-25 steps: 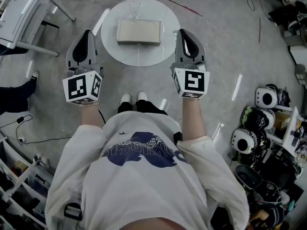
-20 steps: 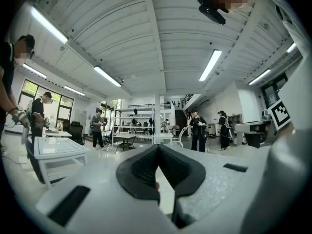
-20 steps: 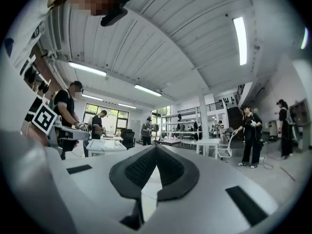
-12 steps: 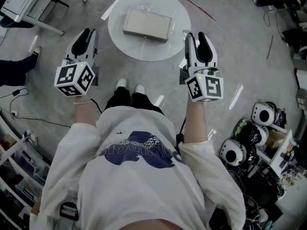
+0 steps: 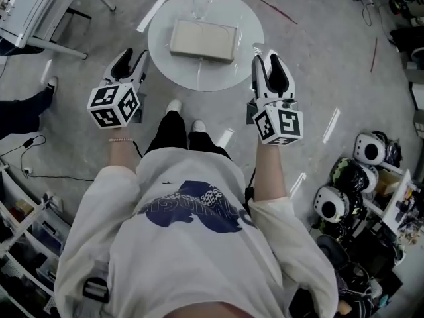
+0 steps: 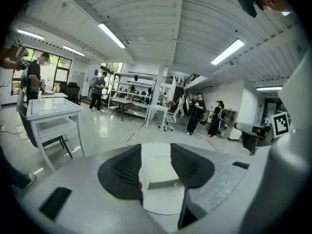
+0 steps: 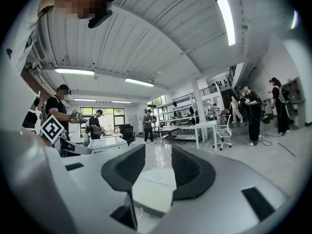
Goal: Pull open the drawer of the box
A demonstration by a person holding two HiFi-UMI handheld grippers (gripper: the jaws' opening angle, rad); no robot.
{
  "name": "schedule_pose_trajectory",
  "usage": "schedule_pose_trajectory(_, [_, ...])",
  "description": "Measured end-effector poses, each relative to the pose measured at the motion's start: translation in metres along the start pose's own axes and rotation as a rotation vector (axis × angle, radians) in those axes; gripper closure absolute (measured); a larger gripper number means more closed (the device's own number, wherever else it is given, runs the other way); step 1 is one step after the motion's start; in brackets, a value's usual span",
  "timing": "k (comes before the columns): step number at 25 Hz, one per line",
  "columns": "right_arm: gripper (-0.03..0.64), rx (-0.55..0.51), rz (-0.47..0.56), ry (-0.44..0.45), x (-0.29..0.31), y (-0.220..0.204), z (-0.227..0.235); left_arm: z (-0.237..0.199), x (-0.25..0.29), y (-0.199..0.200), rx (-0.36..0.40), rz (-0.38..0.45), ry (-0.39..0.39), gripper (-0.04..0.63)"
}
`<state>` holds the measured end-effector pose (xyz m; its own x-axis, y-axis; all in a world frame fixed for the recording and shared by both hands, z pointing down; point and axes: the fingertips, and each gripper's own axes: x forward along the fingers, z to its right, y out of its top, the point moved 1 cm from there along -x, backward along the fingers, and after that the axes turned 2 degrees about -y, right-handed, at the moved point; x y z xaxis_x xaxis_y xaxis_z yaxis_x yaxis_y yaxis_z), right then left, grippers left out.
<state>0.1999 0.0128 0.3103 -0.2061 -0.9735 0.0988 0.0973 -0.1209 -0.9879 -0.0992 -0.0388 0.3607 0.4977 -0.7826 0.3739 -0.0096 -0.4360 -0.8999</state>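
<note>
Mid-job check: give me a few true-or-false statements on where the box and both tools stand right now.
The box lies on the round white table. True.
The left tool is clamped on the box. False: it is apart from the box, its jaws opening with nothing between them.
The right tool is pulling on the box. False: it is off to the box's right, its jaws opening and empty.
In the head view, one tool shows at each side of the table. True.

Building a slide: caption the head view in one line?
Left tongs and right tongs, both opening and empty, flank a round white table bearing a beige box.
</note>
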Motion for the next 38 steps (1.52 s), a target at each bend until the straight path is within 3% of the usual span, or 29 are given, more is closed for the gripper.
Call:
schedule_pose_trajectory(8, [0.471, 0.041, -0.084, -0.096, 0.019, -0.033, -0.004, -0.014, 0.071, -0.041, -0.039, -0.196, -0.131, 0.428])
schedule_pose_trajectory(19, [0.471, 0.064, -0.228, -0.168, 0.046, -0.091, -0.024, -0.04, 0.15, -0.115, -0.095, -0.46, -0.211, 0.428])
schedule_pose_trajectory(29, [0.471, 0.08, -0.336, -0.199, 0.067, -0.141, -0.032, -0.047, 0.191, -0.153, -0.15, -0.565, -0.245, 0.428])
schedule_pose_trajectory(38, [0.468, 0.094, -0.429, -0.213, 0.074, -0.175, -0.031, -0.058, 0.21, -0.161, -0.17, -0.618, -0.216, 0.437])
